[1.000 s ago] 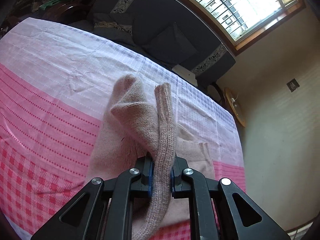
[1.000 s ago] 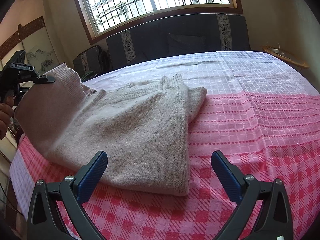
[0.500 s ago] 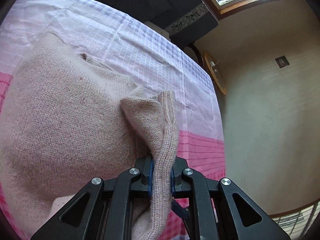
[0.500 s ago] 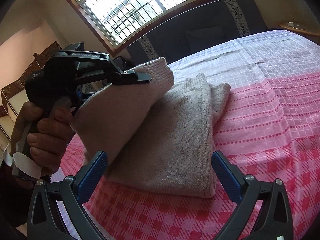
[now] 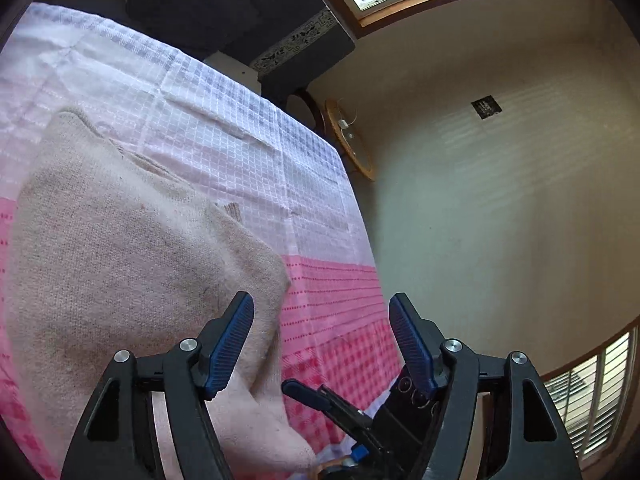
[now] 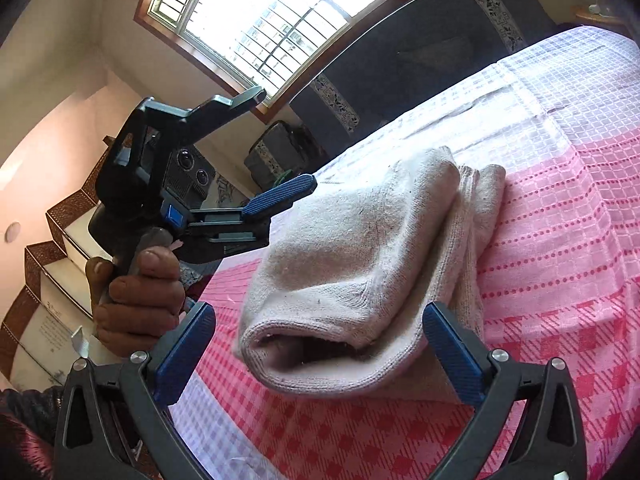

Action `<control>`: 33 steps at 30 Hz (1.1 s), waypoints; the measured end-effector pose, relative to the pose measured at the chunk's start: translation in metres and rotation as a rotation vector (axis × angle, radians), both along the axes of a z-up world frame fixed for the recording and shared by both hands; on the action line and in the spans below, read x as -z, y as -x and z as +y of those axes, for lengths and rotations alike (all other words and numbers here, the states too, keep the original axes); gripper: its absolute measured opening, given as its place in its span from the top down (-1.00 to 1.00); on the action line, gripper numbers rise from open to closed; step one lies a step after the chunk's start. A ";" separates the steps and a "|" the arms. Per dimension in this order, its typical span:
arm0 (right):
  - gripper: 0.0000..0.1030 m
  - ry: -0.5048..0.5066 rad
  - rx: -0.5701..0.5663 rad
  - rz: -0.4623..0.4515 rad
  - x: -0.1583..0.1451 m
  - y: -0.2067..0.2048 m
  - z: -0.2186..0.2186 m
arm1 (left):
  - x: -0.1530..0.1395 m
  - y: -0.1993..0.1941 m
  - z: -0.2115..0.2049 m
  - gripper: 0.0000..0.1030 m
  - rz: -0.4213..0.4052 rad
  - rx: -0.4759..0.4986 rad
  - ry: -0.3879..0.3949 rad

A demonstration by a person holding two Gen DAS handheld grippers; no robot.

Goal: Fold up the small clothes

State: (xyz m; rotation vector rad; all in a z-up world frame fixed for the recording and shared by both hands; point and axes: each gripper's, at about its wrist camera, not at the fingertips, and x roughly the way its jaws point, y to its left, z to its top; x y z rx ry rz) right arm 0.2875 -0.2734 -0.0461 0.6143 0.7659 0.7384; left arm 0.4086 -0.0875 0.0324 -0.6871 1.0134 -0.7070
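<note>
Lying doubled over on the pink checked cloth (image 6: 560, 280) of the bench, the beige sweater (image 6: 360, 264) sits as a thick folded bundle, its rolled edge facing the right claw (image 6: 320, 356). That claw hangs with jaws spread wide and empty just in front of the bundle, probably placed to take the near edge for another fold. The left claw (image 5: 320, 344) is also parted and grips nothing, poised above the sweater's corner (image 5: 256, 264); in the right wrist view a hand (image 6: 136, 292) holds it beside the bundle, clear of the knit.
</note>
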 end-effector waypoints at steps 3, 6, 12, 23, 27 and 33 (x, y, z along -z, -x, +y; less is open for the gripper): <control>-1.00 0.016 -0.002 0.054 0.003 -0.012 0.000 | 0.003 0.021 0.022 -0.35 -0.090 -0.026 -0.132; -1.00 0.018 -0.002 0.133 0.012 -0.030 0.000 | 0.024 0.043 0.048 -0.35 -0.122 -0.058 -0.181; -1.00 -0.106 -0.015 0.181 0.017 -0.063 -0.001 | 0.058 0.084 0.060 -0.35 -0.193 -0.046 -0.113; 0.70 0.166 -0.044 0.179 0.000 -0.121 0.045 | 0.059 0.110 0.029 -0.35 -0.347 0.058 -0.219; 0.70 0.023 -0.030 0.081 -0.019 -0.130 0.024 | 0.045 0.108 0.059 -0.35 -0.361 -0.052 -0.161; 0.62 -0.113 -0.012 0.236 0.044 -0.149 -0.020 | 0.076 0.096 0.068 -0.40 -0.267 -0.071 -0.256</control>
